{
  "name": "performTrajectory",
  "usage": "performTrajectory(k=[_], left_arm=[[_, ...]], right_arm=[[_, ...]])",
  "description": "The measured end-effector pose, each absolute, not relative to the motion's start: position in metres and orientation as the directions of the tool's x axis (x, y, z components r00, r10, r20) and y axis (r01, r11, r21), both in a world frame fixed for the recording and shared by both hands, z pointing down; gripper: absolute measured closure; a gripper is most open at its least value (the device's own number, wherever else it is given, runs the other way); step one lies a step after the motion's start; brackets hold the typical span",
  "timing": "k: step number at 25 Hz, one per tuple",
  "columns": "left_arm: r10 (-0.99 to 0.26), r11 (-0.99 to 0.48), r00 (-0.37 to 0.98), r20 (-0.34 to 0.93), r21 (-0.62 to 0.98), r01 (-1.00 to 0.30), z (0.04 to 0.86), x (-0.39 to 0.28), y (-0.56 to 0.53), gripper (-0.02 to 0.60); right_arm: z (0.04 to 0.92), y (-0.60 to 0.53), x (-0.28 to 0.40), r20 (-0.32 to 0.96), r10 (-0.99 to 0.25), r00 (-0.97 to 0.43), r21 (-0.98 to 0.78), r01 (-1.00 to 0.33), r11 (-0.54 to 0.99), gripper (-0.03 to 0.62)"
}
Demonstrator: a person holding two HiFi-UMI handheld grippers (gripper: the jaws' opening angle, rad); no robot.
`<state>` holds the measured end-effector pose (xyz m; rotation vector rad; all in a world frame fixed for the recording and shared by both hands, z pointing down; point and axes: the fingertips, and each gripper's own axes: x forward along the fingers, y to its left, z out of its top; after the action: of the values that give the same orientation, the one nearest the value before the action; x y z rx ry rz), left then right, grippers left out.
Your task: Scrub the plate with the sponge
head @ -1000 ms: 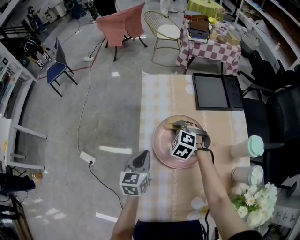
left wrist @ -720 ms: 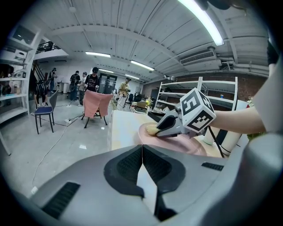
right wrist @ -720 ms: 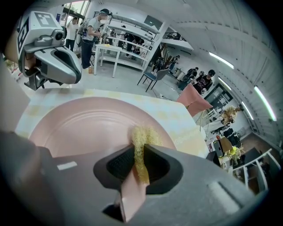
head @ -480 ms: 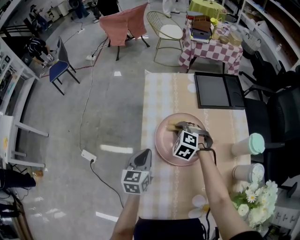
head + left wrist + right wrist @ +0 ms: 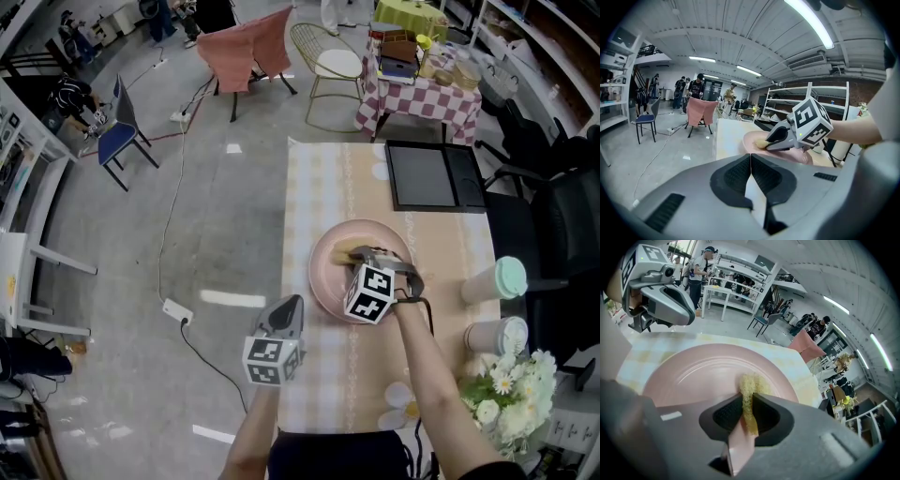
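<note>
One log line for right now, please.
right gripper: shut on sponge | sponge: on plate | left gripper: shut, empty, left of plate | plate: on table

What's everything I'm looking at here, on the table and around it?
table: one, pale yellow checked cloth, centre
plate: one, pink, mid-table
sponge: one, yellow, on the plate
tray: one, black, table's far end
cups: two, pale, lidded, table's right edge
flowers: one bunch, white, near right corner
side table: one, red-checked cloth, beyond
chairs: several, pink-draped, wire, blue, black, around the room
power strip: one, white, floor at left
left gripper: one, grey, table's left edge, jaws together, empty
right gripper: one, grey, over plate, jaws shut on sponge
</note>
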<state>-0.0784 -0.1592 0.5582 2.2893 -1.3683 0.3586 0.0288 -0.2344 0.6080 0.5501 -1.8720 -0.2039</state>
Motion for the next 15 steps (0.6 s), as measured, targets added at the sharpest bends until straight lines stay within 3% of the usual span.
performTrajectory(k=[15], left_arm=[[-0.754,-0.424,0.485,0.444,0.235,-0.875,0.559,-0.078,-0.146,0.571]], right_arm=[[0.609,-0.212,0.026,0.850,-0.446,-0.279,0.374,-0.276,0.885,0.530]])
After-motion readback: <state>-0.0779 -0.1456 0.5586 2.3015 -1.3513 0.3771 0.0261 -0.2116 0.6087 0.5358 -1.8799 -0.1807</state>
